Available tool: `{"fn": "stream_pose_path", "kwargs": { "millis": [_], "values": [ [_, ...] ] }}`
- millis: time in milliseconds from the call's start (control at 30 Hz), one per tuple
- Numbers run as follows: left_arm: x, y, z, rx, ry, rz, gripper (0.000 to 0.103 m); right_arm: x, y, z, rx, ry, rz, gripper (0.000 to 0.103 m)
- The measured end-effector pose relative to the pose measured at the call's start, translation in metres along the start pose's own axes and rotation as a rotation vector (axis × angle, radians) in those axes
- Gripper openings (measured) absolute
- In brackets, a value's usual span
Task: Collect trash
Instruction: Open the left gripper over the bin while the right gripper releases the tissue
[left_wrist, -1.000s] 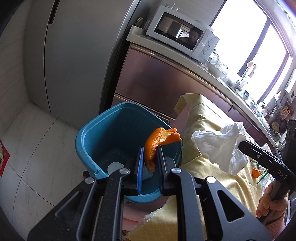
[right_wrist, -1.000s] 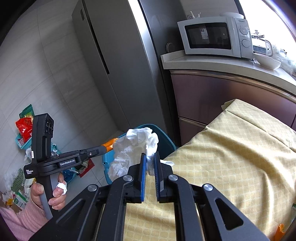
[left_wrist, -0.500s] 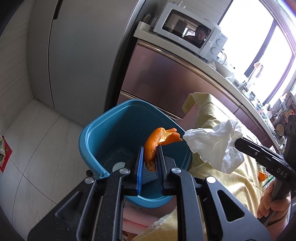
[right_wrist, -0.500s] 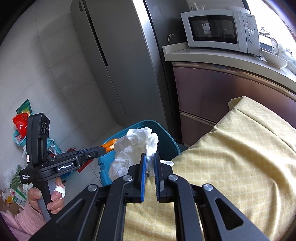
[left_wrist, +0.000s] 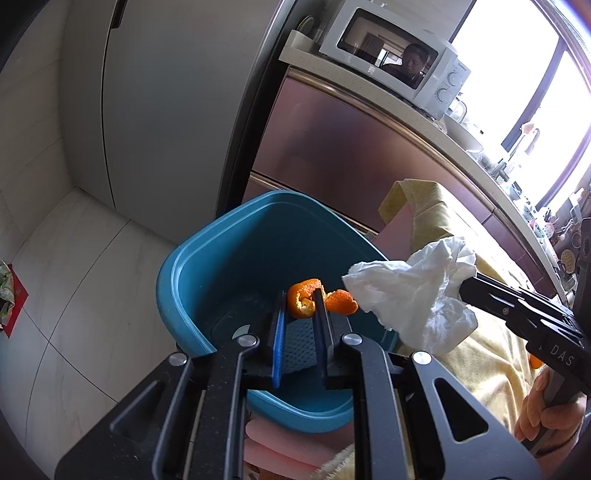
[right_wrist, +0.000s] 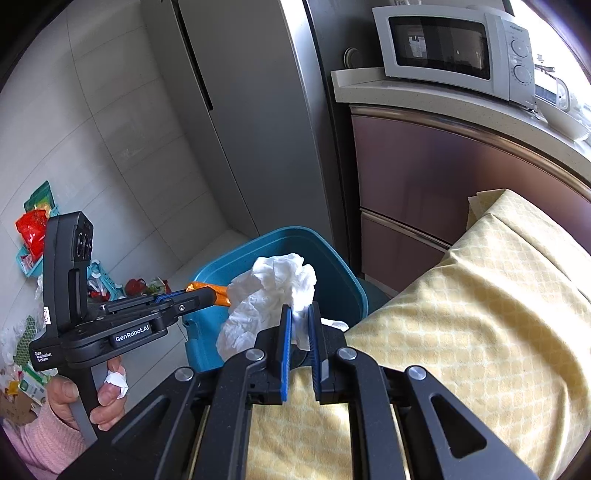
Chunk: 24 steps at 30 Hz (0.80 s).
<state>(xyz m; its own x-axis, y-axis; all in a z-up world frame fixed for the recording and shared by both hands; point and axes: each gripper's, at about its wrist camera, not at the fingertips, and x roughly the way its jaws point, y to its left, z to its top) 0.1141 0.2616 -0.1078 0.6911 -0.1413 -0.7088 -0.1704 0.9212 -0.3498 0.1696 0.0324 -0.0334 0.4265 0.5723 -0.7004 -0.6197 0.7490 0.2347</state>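
The peel (left_wrist: 308, 301), orange and curled, is pinched between the pads of the left gripper (left_wrist: 300, 295) above the open mouth of the blue bin (left_wrist: 184, 295). Just beside it, the crumpled white tissue (right_wrist: 266, 295) is clamped in the right gripper (right_wrist: 300, 312) over the bin's near rim. The bin stands on the floor (left_wrist: 74, 277) against the table (right_wrist: 480, 332) with its yellow cloth.

Against a second ago, both grippers have dropped and closed in on the bin: it fills more of each view, the peel now sits lower between the pads, and the tissue has come over from the cloth to the bin's edge.

The left gripper's body reads "GenRobot.AI" and "Data Acquisition System"; the right one shows "DAS". The microwave (right_wrist: 454, 51) carries a small name, too fine to read.
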Motion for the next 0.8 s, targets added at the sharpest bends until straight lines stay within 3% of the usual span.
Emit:
{"fn": "stream_pose_path", "kwargs": {
  "millis": [200, 467, 567, 667, 800],
  "values": [
    [0.012, 0.004, 0.003, -0.001, 0.016, 0.018, 0.016, 0.019, 0.006, 0.005, -0.030, 0.039, -0.019, 0.010],
    [0.028, 0.013, 0.006, -0.021, 0.036, 0.014, 0.025, 0.037, 0.013, 0.007, -0.048, 0.083, -0.050, 0.020],
    [0.023, 0.011, 0.007, -0.017, 0.008, 0.005, 0.036, 0.034, 0.012, 0.005, -0.041, 0.072, -0.045, 0.022],
    [0.015, 0.004, 0.009, 0.007, -0.015, 0.002, 0.037, 0.022, 0.007, 0.002, -0.019, 0.046, -0.026, 0.023],
    [-0.005, -0.019, 0.008, 0.074, -0.063, -0.023, 0.048, -0.009, -0.003, -0.007, -0.003, -0.015, -0.009, 0.032]
  ]
}}
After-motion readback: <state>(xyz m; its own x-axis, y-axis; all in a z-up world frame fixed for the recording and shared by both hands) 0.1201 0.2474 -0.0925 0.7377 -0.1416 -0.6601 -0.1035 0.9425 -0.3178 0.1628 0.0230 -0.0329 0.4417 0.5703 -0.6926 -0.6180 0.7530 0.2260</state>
